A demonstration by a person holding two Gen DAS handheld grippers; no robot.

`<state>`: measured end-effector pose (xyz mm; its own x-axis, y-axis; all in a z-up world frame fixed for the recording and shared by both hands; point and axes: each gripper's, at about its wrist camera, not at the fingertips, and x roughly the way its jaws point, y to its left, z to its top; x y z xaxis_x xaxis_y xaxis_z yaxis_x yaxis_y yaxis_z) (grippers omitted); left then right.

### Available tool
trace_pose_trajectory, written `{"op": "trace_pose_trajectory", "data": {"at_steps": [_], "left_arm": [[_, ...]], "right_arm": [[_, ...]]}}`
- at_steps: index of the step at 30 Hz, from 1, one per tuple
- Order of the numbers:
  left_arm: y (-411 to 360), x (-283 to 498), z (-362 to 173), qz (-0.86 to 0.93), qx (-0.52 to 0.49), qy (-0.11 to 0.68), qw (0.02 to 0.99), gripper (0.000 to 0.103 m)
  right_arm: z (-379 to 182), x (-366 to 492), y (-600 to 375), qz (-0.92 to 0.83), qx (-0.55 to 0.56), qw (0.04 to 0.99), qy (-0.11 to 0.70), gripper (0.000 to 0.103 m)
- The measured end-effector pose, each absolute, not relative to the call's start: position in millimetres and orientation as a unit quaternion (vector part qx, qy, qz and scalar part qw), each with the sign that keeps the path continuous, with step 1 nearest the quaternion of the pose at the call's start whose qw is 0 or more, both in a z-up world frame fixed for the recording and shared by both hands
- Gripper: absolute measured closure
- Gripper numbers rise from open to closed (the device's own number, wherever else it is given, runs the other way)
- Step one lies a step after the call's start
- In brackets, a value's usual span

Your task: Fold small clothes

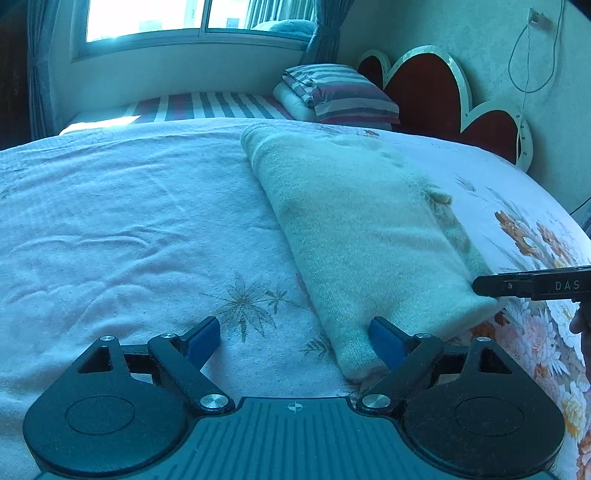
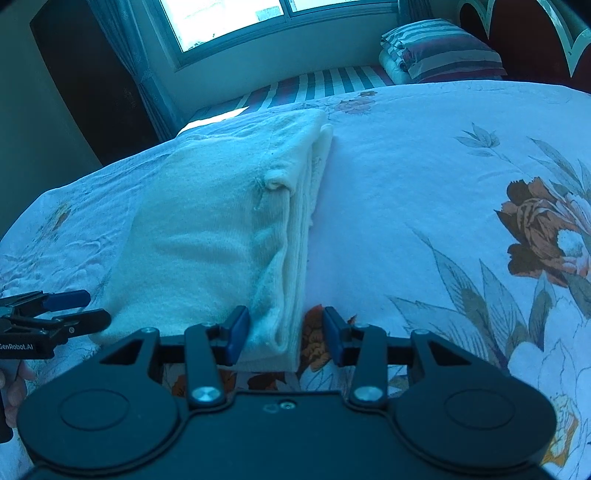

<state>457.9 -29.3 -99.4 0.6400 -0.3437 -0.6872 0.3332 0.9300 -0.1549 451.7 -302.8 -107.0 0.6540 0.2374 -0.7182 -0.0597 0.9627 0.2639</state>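
A pale knitted garment (image 1: 362, 236) lies folded into a long strip on the floral bedsheet (image 1: 110, 221); it also shows in the right wrist view (image 2: 221, 236). My left gripper (image 1: 295, 341) is open, its right blue pad touching the garment's near left corner. My right gripper (image 2: 286, 338) is open, its jaws on either side of the garment's near right corner with its stacked folded edges. The right gripper also shows in the left wrist view (image 1: 532, 286) at the garment's right corner, and the left gripper in the right wrist view (image 2: 66, 310) at the left corner.
A striped folded quilt and pillow (image 1: 340, 92) sit at the far end of the bed by a red scalloped headboard (image 1: 436, 92). A window (image 1: 192, 18) with curtains is behind. The bedsheet (image 2: 443, 184) spreads wide on both sides of the garment.
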Motion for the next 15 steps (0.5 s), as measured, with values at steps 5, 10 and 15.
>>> {"op": "trace_pose_trajectory", "data": {"at_steps": [5, 10, 15], "left_arm": [[-29.4, 455.0, -102.4, -0.179, -0.004, 0.386, 0.905, 0.016], [-34.0, 454.6, -98.1, -0.165, 0.004, 0.388, 0.907, 0.012], [-32.8, 456.2, -99.8, -0.145, 0.001, 0.395, 0.907, 0.0]], "right_arm": [[-108.9, 448.8, -307.4, 0.084, 0.121, 0.899, 0.412, 0.061], [-106.0, 449.0, -307.0, 0.081, 0.125, 0.898, 0.414, 0.057], [-108.2, 452.1, -304.2, 0.091, 0.121, 0.895, 0.419, 0.044]]}}
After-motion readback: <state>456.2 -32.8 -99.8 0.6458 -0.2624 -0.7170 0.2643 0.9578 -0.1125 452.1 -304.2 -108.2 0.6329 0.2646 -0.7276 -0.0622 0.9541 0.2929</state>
